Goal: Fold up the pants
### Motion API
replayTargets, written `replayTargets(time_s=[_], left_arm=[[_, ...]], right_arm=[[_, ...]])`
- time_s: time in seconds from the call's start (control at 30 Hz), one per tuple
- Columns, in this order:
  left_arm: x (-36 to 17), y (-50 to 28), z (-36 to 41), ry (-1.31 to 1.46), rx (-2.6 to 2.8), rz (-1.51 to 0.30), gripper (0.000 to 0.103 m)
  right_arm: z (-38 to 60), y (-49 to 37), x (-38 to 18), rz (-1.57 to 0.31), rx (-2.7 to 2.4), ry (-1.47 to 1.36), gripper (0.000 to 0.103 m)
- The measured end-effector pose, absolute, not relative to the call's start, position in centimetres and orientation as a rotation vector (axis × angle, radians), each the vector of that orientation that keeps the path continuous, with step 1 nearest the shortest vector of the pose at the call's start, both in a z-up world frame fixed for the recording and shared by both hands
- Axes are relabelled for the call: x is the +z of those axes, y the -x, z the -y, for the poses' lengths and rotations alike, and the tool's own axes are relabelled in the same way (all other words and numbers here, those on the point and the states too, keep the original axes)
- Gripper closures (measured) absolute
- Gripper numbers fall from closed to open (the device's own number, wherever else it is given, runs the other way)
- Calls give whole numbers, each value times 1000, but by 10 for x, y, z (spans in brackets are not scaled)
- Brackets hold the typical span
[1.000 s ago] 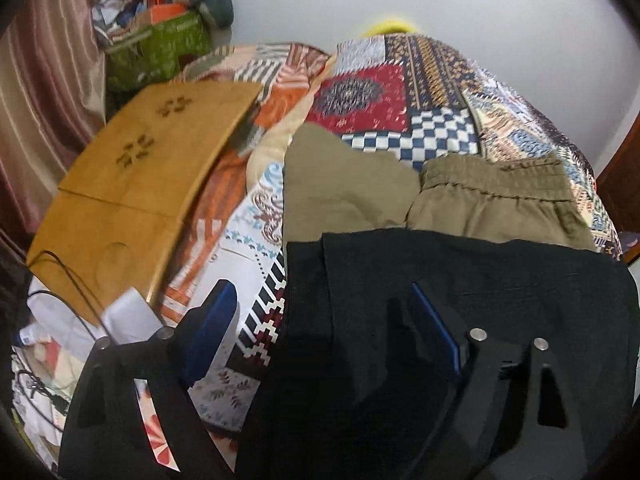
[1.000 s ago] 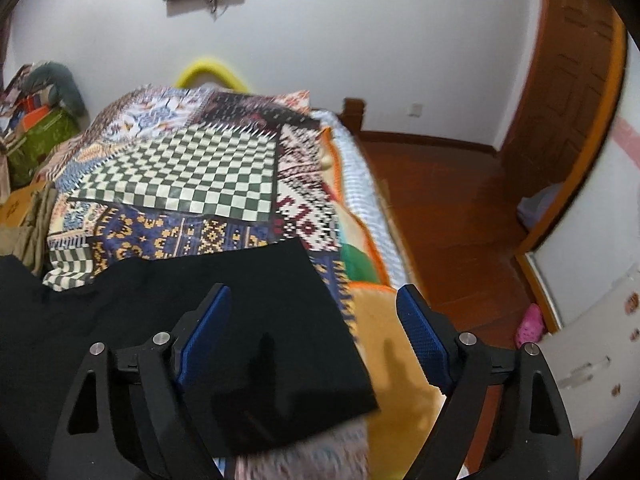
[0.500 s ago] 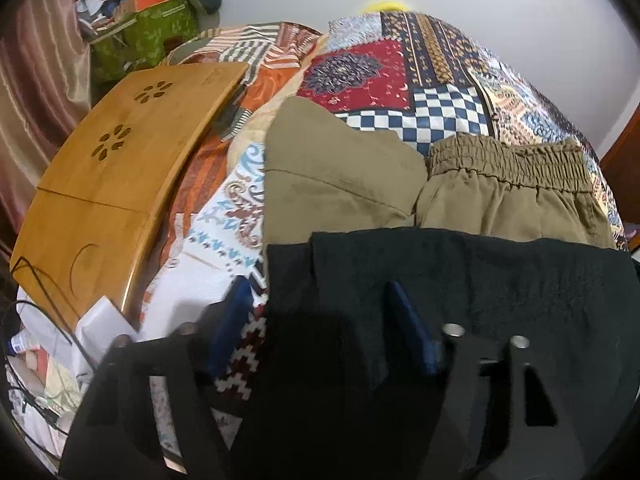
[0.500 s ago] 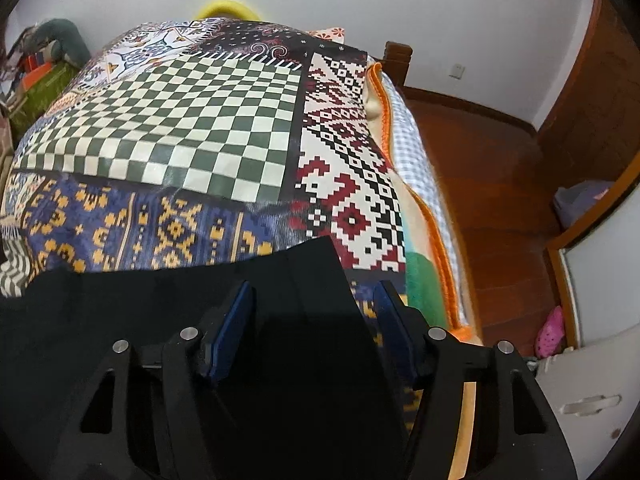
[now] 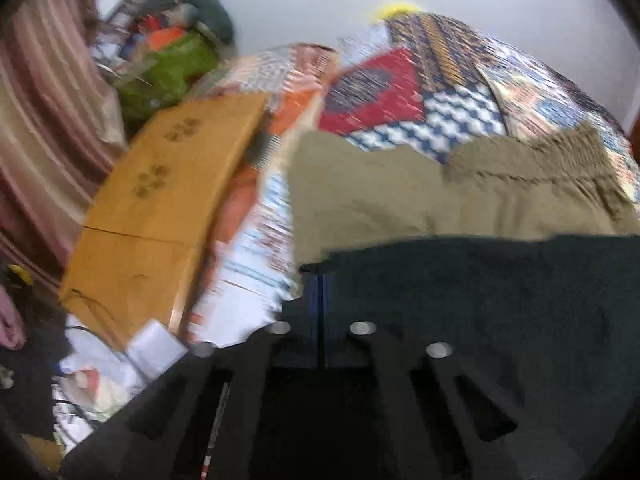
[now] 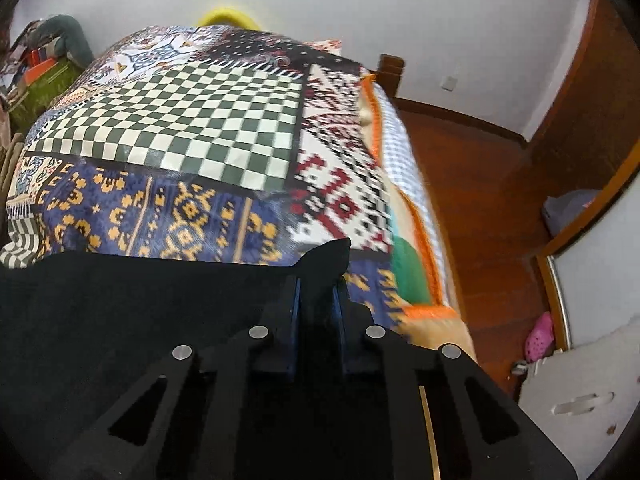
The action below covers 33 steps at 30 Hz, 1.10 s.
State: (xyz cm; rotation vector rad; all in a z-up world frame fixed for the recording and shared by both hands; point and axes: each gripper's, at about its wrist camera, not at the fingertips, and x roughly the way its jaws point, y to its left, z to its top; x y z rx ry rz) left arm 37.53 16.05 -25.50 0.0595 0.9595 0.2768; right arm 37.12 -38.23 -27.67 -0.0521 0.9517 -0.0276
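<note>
Black pants (image 5: 480, 300) lie spread on the bed's patchwork quilt (image 6: 168, 128), in front of khaki pants (image 5: 400, 196). Left hand-held gripper (image 5: 318, 292) is pressed together on the black pants' left corner edge. Right hand-held gripper (image 6: 316, 300) is closing, pinching the right corner, fabric bunched up between its jaws.

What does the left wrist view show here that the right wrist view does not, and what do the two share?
Left wrist only: khaki pants lying beyond the black pants, a wooden lap desk, and the left gripper shut on the black fabric's corner.

Right wrist only: the wooden floor, a pink shoe, and the right gripper, jaws closing with a peak of black fabric between them.

Both: the black pants on the patchwork bedspread.
</note>
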Motion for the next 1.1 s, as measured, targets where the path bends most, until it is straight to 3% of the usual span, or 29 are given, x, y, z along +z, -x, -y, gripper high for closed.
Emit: replayTargets(time_s=[0.3, 0.4, 0.57, 0.67, 0.87, 0.97, 1.1], left_arm=[[-246, -383, -167, -8, 229, -963, 103], [-240, -380, -162, -25, 230, -960, 103], [-234, -377, -174, -36, 270, -955, 103], [-236, -376, -187, -42, 315, -953, 103], [-237, -359, -195, 92, 234, -978, 101], [-234, -344, -180, 95, 165, -986, 93], [-234, -324, -149, 43, 88, -991, 71]], right_arm=[[406, -355, -275, -960, -95, -1, 90], [407, -360, -270, -968, -91, -26, 82], [419, -338, -236, -905, -106, -52, 59], [433, -319, -220, -879, -124, -51, 53], [442, -283, -228, -914, -144, -61, 52], [434, -266, -247, -951, -109, -90, 52], [418, -253, -274, -1002, -71, -102, 52]])
